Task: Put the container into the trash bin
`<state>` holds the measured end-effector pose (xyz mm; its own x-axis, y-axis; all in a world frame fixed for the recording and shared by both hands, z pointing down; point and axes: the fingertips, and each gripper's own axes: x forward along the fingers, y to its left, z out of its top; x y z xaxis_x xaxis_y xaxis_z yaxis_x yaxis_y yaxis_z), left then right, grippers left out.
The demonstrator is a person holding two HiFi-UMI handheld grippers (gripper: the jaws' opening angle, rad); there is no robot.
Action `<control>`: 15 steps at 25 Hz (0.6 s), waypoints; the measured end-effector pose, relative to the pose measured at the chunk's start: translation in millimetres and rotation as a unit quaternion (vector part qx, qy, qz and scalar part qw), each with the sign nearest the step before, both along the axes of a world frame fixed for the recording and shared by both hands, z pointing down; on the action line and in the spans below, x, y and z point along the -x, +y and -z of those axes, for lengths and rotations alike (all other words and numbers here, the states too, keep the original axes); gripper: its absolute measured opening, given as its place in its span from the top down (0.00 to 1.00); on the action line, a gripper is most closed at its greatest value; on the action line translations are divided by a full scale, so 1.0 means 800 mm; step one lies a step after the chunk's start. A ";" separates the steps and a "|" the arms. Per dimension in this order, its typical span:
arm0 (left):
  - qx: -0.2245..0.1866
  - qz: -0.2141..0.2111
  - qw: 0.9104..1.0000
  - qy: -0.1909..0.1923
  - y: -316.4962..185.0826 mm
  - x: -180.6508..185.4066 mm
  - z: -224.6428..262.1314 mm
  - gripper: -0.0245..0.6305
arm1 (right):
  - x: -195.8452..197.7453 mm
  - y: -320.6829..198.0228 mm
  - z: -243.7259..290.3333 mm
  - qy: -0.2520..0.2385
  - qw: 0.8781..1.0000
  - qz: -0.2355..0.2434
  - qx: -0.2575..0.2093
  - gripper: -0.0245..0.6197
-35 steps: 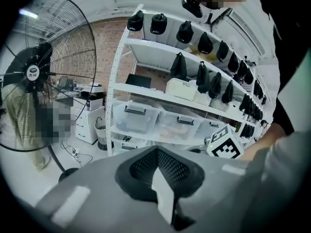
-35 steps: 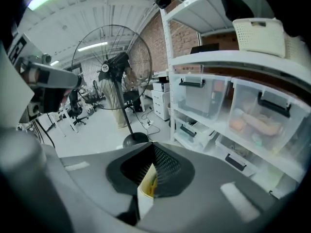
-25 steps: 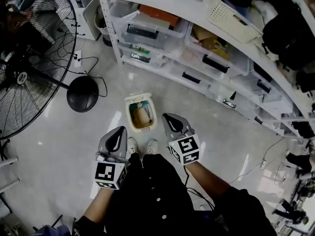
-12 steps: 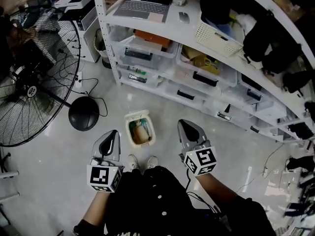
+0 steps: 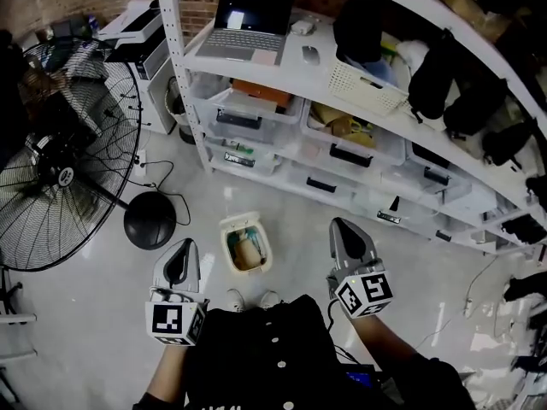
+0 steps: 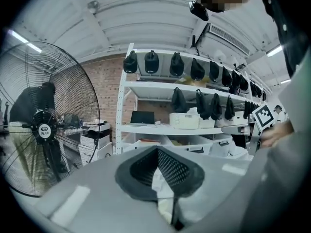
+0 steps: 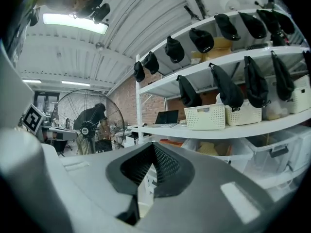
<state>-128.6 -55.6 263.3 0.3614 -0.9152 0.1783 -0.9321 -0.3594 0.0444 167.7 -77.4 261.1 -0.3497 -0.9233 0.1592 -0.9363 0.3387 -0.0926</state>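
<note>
Left gripper [image 5: 182, 250] and right gripper [image 5: 349, 233], both closed and empty, flank the floor's trash bin [image 5: 226, 231], container [image 5: 246, 251] inside.

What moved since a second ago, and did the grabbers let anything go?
The left gripper and right gripper pulled back from the trash bin and spread wider apart. Neither took or dropped anything; both stay shut and empty. The bin stayed put, contents unchanged.

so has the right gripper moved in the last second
Yes. The right gripper has swung out to the right, farther from the trash bin.
</note>
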 end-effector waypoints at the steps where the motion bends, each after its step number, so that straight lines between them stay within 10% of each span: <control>1: -0.002 0.005 1.000 -0.001 -0.001 0.005 0.003 0.96 | -0.005 0.000 0.002 -0.002 1.000 -0.005 -0.003 0.92; 15: -0.030 0.044 0.998 -0.017 -0.011 0.042 0.029 0.96 | -0.053 0.003 0.025 -0.005 0.998 -0.041 -0.040 0.92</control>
